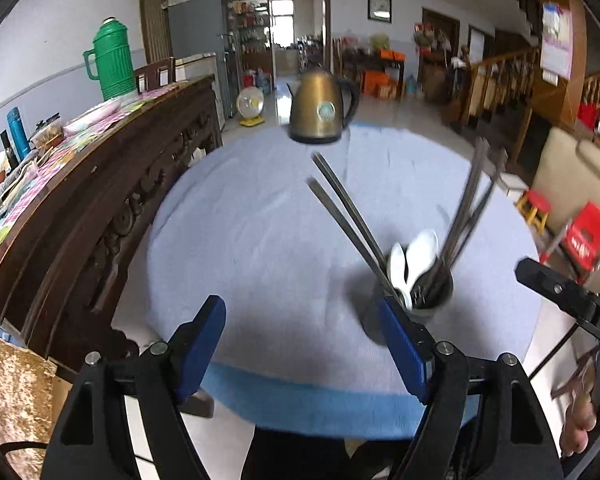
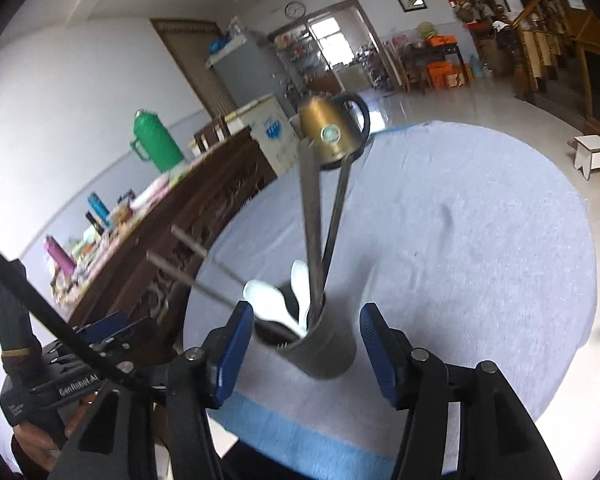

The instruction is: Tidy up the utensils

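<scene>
Brass kettle [image 1: 320, 110] on blue-clothed table [image 1: 260, 220]; green thermos [image 1: 112, 62] on sideboard [image 1: 100, 184].

A round table [image 1: 260, 240] with a pale blue cloth stands on a glossy tiled floor [image 1: 400, 112]. Left of the table runs a carved dark sideboard [image 1: 112, 200] against a white wall [image 1: 40, 32]. Beyond the table, daylight comes through a doorway [image 1: 296, 28]; to its right, a wooden staircase [image 1: 512, 76].

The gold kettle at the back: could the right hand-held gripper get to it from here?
Probably not straight ahead: the utensil cup with its tall chopsticks stands between the open right hand-held gripper and the kettle; going around looks free.
</scene>
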Available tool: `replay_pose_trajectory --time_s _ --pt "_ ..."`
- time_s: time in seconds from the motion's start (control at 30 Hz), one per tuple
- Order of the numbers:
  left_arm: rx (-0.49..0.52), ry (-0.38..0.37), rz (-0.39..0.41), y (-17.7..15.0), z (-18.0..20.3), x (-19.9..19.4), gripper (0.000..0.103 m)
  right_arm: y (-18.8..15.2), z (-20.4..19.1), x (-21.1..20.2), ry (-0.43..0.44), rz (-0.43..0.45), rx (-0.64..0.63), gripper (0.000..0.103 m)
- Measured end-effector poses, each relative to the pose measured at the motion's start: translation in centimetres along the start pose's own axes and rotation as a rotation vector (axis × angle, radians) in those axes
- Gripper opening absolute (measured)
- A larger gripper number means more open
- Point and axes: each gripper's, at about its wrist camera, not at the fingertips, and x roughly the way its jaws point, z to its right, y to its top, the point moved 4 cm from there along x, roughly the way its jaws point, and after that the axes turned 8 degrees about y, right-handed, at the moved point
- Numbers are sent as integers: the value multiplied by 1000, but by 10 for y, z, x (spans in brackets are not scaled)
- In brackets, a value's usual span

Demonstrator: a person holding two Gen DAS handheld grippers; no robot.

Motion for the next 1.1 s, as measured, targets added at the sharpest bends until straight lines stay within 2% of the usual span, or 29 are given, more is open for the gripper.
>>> replay_pose_trajectory --time_s 0.17,0.47,0.73,1.1 --pt "57 41 14 -9 15 -15 80 -9 -8 -5 -14 -8 -22 65" --pt "73 90 61 -12 18 -44 80 -19 -23 -22 -12 -14 -11 65" --pt "86 130 119 -13 23 -72 84 -37 -33 -49 -57 0 -23 67" --pt "31 175 181 -16 11 -104 88 -52 -58 -87 -107 43 -68 69"
